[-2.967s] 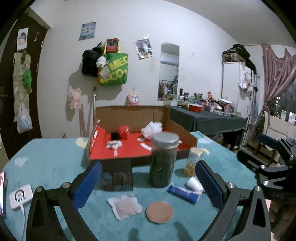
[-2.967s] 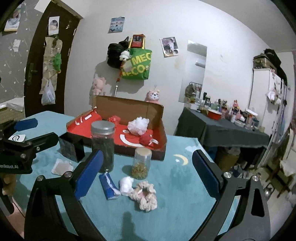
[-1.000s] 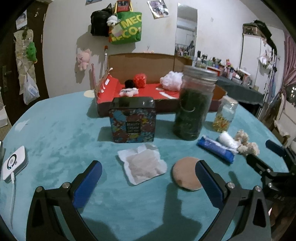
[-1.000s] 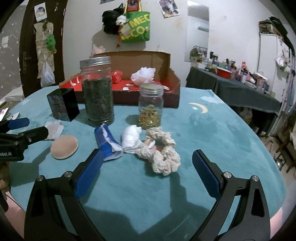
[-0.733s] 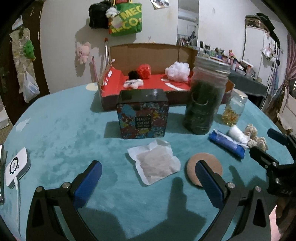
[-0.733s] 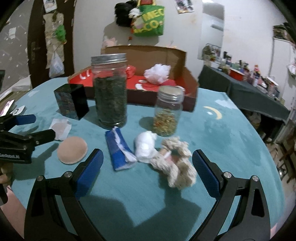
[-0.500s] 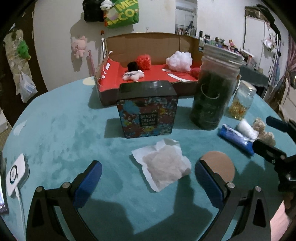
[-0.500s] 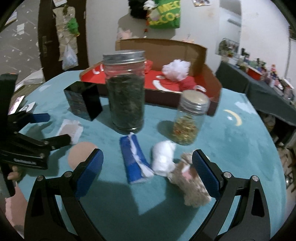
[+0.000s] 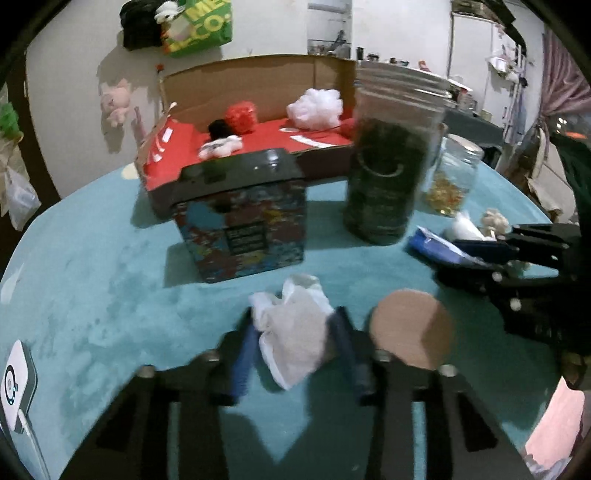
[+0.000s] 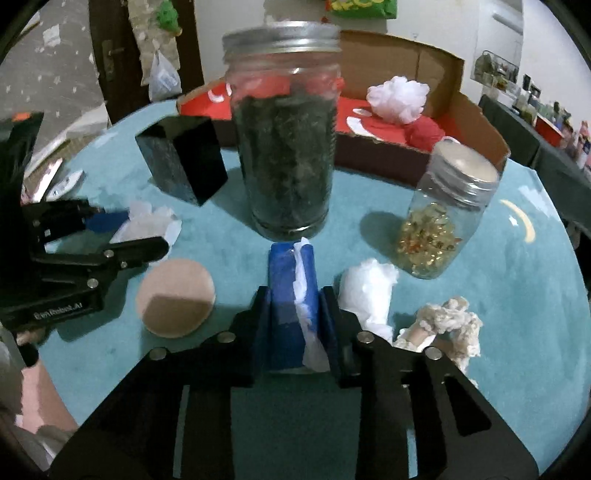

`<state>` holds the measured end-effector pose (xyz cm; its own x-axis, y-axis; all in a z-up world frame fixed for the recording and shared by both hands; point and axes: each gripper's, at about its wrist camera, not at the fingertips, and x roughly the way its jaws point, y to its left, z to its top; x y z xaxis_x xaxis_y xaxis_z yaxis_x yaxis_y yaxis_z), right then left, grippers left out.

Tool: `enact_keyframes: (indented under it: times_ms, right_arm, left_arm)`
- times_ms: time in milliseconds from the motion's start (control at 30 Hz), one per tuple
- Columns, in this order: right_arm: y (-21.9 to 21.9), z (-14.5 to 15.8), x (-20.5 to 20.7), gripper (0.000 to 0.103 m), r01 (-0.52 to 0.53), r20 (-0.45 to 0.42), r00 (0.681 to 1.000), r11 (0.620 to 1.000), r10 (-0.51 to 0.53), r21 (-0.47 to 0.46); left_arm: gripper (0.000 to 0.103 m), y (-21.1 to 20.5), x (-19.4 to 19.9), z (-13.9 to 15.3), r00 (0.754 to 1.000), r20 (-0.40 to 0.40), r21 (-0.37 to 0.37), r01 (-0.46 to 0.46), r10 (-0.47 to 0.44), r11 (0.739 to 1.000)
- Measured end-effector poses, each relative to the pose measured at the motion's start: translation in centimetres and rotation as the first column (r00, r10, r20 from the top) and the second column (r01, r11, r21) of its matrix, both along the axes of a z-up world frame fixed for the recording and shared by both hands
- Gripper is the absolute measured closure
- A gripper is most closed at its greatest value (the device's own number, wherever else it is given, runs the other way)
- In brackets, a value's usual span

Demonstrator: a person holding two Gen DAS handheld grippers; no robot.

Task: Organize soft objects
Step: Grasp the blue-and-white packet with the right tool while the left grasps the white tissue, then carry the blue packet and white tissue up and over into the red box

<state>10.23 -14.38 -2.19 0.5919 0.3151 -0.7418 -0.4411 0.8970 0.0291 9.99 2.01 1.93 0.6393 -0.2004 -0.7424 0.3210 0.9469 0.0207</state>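
- White wall point(image 9: 280, 33) behind the teal table point(image 9: 110, 266).
- Green tote bag point(image 9: 201, 24) hangs on it.
- Dark door point(image 10: 147, 48) left of the bag.
- Pink curtain point(image 9: 565, 85) far right.

Perhaps "GenRobot.AI" on hand-held gripper point(image 10: 107, 221)

jars point(image 10: 284, 147): glass, metal lids | table point(image 9: 92, 280): matt, perhaps plush
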Motion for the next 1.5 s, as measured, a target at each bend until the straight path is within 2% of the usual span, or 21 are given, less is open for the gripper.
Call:
enact_keyframes:
  times_ms: [33, 267, 433, 867, 1167, 1500]
  right_arm:
    - [-0.1, 0.1, -0.2, 0.079, 0.001, 0.004, 1.000, 1.000, -0.001, 0.008]
    - [-0.5, 1.4, -2.0, 0.080, 0.008, 0.067, 0.998, 0.999, -0.012, 0.052]
    - [-0.8, 1.6, -2.1, 0.080, 0.021, 0.072, 0.997, 0.998, -0.026, 0.066]
    - [-1.2, 2.2, -2.3, 0.080, 0.031, 0.097, 0.995, 0.996, -0.038, 0.078]
    - [-1.5, 1.9, -2.2, 0.080, 0.038, 0.083, 0.995, 0.994, -0.047, 0.104]
    - [-1.5, 1.8, -2.2, 0.080, 0.040, 0.080, 0.996, 0.993, -0.049, 0.111]
  left_arm:
    - [0.081, 0.0, -0.1, 0.1, 1.000, -0.006, -0.018, 0.007, -0.007, 1.000]
    - [0.082, -0.2, -0.5, 1.3, 0.998, -0.026, -0.145, 0.045, -0.049, 0.988]
    - [0.082, -1.4, -0.8, 2.0, 0.997, 0.001, -0.156, 0.082, -0.083, 0.984]
    - [0.082, -1.7, 0.0, 3.4, 0.997, 0.039, -0.152, 0.074, -0.068, 0.986]
    - [0.082, -3.7, 0.1, 2.6, 0.990, 0.005, -0.188, 0.139, -0.141, 0.972]
    - [0.082, -4.1, 0.5, 2.5, 0.990, -0.003, -0.211, 0.138, -0.142, 0.968]
